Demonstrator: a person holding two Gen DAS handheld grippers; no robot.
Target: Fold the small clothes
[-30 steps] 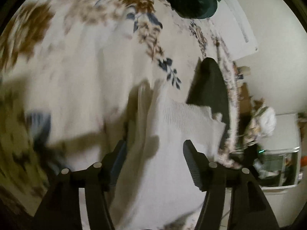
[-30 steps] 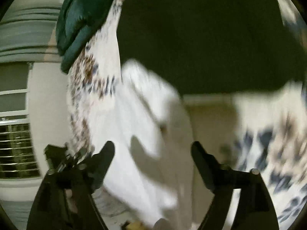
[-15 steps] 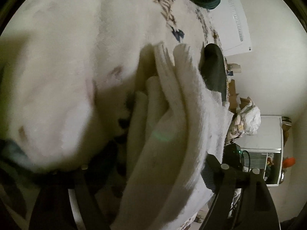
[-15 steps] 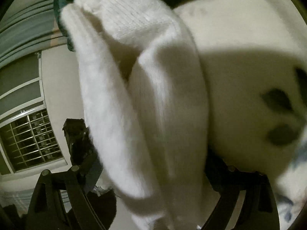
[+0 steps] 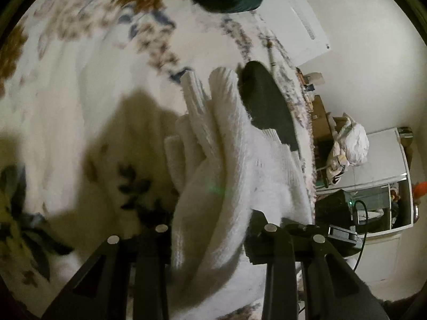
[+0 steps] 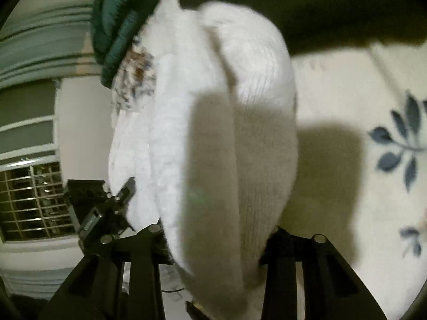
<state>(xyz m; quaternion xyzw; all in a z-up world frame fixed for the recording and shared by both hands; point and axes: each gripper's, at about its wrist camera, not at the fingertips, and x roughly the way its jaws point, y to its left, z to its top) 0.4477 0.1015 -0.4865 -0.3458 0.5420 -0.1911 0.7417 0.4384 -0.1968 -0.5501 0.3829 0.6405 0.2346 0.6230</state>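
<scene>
Both grippers clamped on bunched white socks over floral bedspread.
Left gripper [image 5: 210, 242]: jaws narrow, holding white socks [image 5: 226, 181] at frame centre; bedspread [image 5: 80, 85] fills left, black garment [image 5: 267, 106] upper right. Right gripper [image 6: 213, 242]: jaws pinch socks [image 6: 213, 133] filling centre; green cushion [image 6: 120, 21] upper left.

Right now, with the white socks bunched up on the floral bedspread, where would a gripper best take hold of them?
Grip the white socks across the thick bunched middle, coming from the near end, along their length. The layers are stacked on edge there, so two fingers can straddle them all. The left gripper and right gripper each look placed this way.
</scene>
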